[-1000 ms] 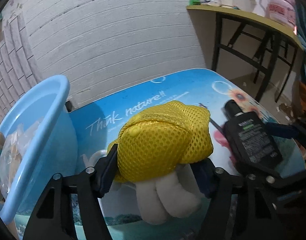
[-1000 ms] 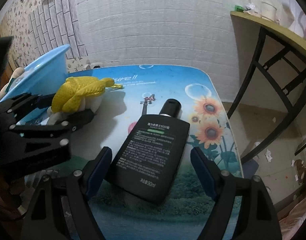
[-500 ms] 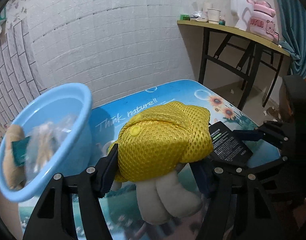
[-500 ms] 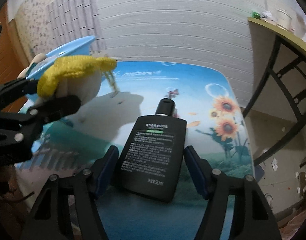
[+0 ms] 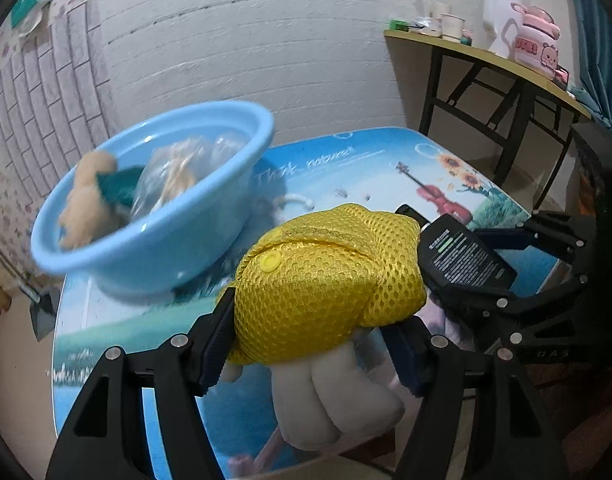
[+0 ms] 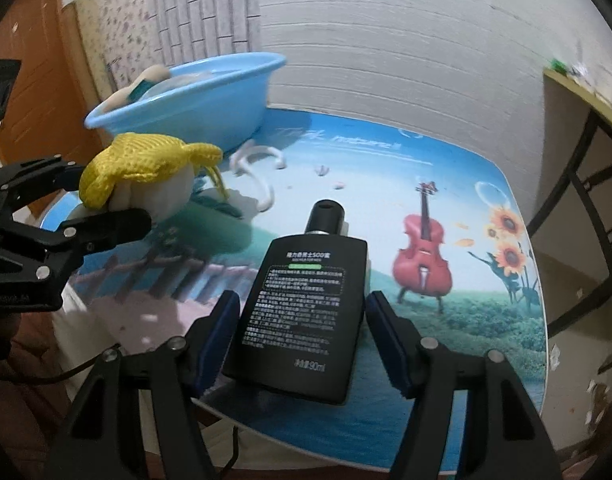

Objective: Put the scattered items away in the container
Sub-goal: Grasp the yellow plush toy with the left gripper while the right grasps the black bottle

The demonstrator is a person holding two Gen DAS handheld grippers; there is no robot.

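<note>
Plush toy (image 5: 325,280) in yellow mesh sits clamped between the pads of the left gripper (image 5: 313,344), lifted above the printed table (image 5: 345,160), near the blue basin (image 5: 154,216) holding 2 or more items. Right gripper (image 6: 302,344) grips the black bottle (image 6: 302,304), its pads pressed on both sides.

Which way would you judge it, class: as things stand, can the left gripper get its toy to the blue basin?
Probably yes. The left gripper is shut on the yellow toy, raised off the table. The blue basin sits ahead on its left with its top open, and nothing stands between them.
</note>
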